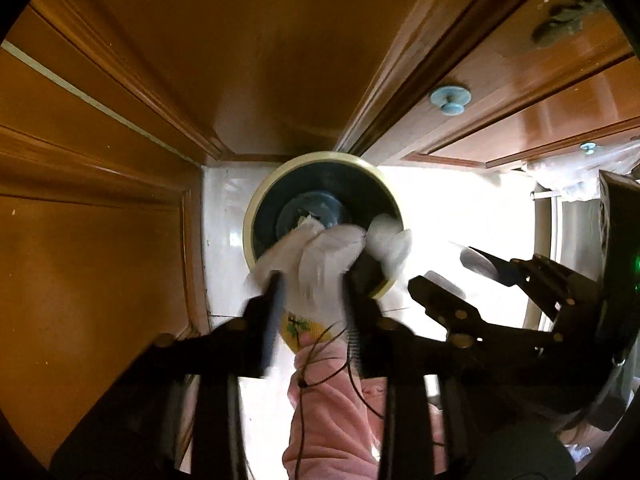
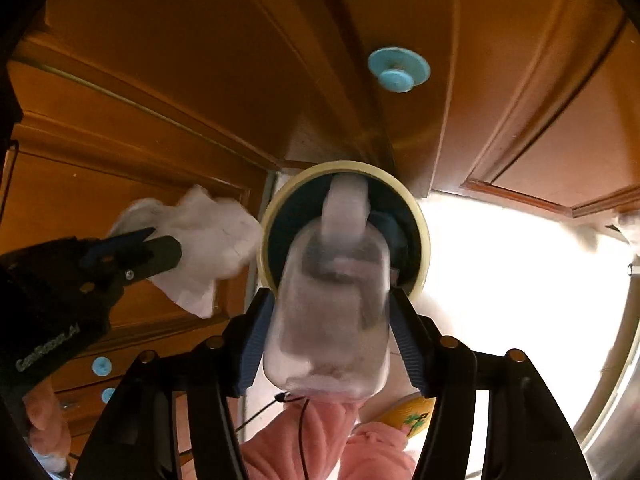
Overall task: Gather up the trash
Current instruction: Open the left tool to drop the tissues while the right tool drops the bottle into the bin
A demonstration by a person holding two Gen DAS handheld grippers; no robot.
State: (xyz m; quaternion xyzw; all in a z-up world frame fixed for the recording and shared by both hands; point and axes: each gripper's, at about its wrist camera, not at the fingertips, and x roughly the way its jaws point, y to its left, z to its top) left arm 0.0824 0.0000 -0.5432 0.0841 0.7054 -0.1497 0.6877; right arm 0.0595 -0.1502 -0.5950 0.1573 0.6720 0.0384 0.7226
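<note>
Left gripper (image 1: pixel 314 276) pointing down over the trash bin (image 1: pixel 256 200), fingers clamped on a crumpled white tissue (image 1: pixel 324 256), pads pressed against the wad on both sides; tissue hanging over the near edge of the bin's cream rim, partly above the dark inside. Right gripper (image 2: pixel 332 300) just to the right, clamped on a clear plastic bottle (image 2: pixel 332 320) between blue ribbed pads, neck aimed toward the far side, down into the bin's mouth; edges softened by blur. Bin standing on a white floor (image 1: pixel 224 200) in a corner of brown wooden cabinets (image 1: pixel 100 260), touching neither gripper. Pale blue knob (image 2: pixel 398 70) on the far cabinet door. Pink sleeve (image 1: pixel 332 400) near, beneath both grippers
</note>
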